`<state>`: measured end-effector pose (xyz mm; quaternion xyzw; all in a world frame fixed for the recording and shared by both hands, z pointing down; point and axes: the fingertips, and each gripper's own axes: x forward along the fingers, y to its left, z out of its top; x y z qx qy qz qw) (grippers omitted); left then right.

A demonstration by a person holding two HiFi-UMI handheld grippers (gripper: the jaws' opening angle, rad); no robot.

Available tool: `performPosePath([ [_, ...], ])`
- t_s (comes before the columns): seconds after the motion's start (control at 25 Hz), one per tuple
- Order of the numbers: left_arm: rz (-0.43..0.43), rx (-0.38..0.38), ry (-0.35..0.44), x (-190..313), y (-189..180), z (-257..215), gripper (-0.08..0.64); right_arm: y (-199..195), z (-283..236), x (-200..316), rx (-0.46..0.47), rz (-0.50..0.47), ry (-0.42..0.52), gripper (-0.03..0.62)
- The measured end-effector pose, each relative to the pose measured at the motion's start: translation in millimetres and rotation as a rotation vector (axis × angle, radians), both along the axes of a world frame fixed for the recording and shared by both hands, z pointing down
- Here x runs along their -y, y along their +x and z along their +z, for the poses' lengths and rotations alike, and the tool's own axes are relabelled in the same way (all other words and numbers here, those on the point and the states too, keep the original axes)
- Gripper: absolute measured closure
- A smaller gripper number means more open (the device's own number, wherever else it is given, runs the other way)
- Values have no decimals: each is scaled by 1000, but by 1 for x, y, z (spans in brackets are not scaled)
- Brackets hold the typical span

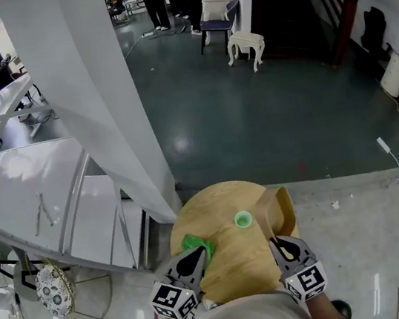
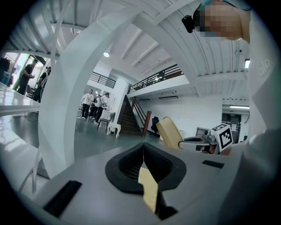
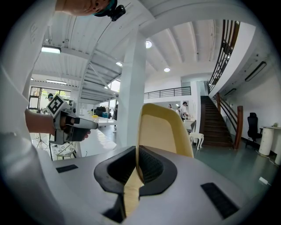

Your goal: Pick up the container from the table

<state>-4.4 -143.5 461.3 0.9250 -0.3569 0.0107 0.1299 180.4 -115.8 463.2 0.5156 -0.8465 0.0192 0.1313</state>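
Note:
A small green cup (image 1: pixel 243 220) stands on a round tan table top (image 1: pixel 234 262). A crumpled green thing (image 1: pixel 197 246) lies at the table's left side, right under the tip of my left gripper (image 1: pixel 199 254). In the left gripper view that gripper (image 2: pixel 143 148) has its jaws together with nothing pinched; only a tan strip shows below them. A tan curved panel (image 1: pixel 284 208) rises at the table's right. My right gripper (image 1: pixel 276 243) is shut on the panel's thin edge (image 3: pixel 139 132), which runs between its jaws (image 3: pixel 136 151). The other gripper shows in each gripper view (image 2: pixel 206 143) (image 3: pixel 81 124).
A thick white column (image 1: pixel 99 96) leans up at the left, close behind the table. White tables (image 1: pixel 23 183) and a patterned seat (image 1: pixel 53 289) are further left. A white stool (image 1: pixel 245 44), a chair (image 1: pixel 219 24) and standing people are far back. A cable (image 1: pixel 398 157) lies at the right.

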Motion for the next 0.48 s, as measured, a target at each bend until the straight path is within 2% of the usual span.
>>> performPosePath([
  [0.48, 0, -1, -2, -2, 2, 0, 543, 2, 3, -2, 3, 2, -7, 549],
])
